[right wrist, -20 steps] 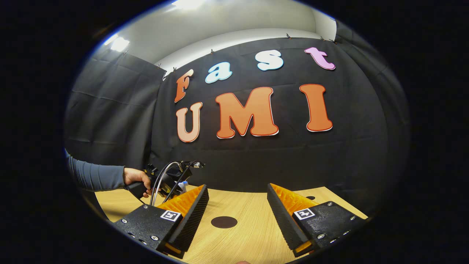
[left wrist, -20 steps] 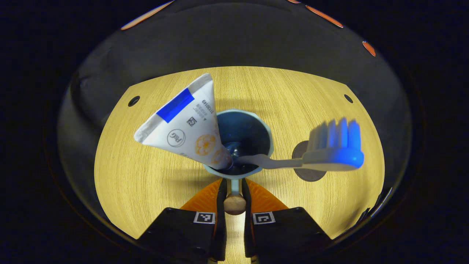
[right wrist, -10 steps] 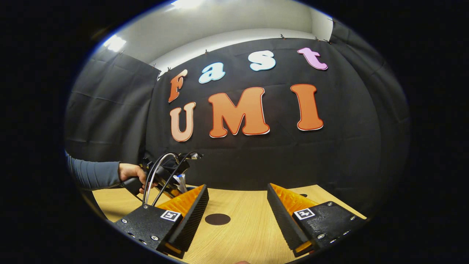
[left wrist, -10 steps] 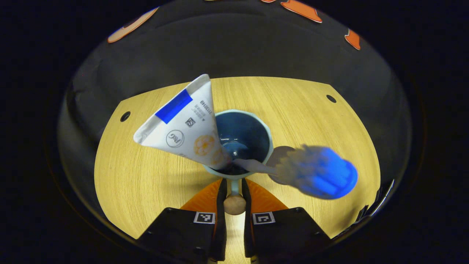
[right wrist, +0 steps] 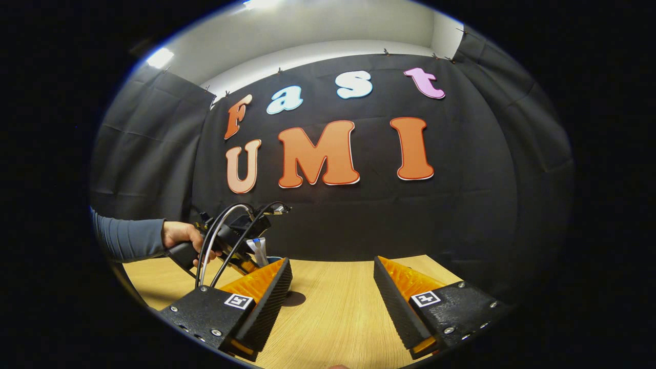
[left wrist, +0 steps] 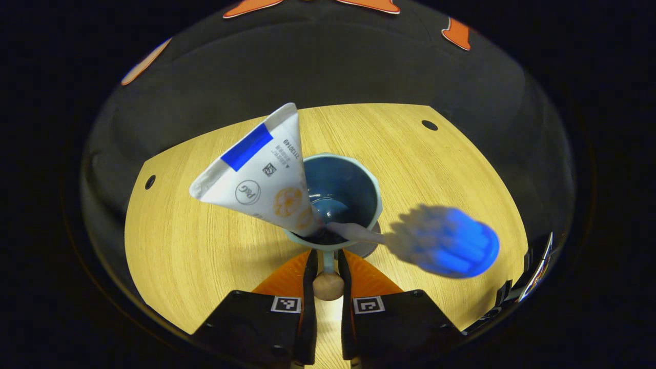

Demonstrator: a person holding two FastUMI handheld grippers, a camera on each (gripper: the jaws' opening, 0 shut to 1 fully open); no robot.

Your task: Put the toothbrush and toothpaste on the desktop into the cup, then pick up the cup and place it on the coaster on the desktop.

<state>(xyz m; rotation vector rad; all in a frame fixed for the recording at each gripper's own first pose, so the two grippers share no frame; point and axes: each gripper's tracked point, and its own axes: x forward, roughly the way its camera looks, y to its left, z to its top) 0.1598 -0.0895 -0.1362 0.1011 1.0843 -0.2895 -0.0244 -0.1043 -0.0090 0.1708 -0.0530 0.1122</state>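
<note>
My left gripper (left wrist: 326, 270) is shut on the handle of a pale blue cup (left wrist: 342, 190), held over the wooden desktop (left wrist: 205, 241). A white toothpaste tube (left wrist: 261, 177) leans out of the cup to the left. A toothbrush (left wrist: 441, 247) with a blurred blue head leans out to the right. The dark round coaster (left wrist: 367, 249) peeks out from under the cup's right side; whether the cup touches it is hidden. In the right gripper view, my right gripper (right wrist: 333, 302) hangs open over the desktop, with the left gripper (right wrist: 233, 238) and toothpaste tube (right wrist: 259, 249) farther off at left.
A person's hand (right wrist: 180, 237) and grey sleeve (right wrist: 128, 240) hold the left gripper. Small holes (left wrist: 429, 124) (left wrist: 149, 182) sit near the desktop's far corners. Black cloth walls close in the back and sides.
The left gripper carried the cup rightward until the coaster slid from right of the cup to beneath it. The toothbrush head swung and blurred. The right gripper stayed open, shifting slightly.
</note>
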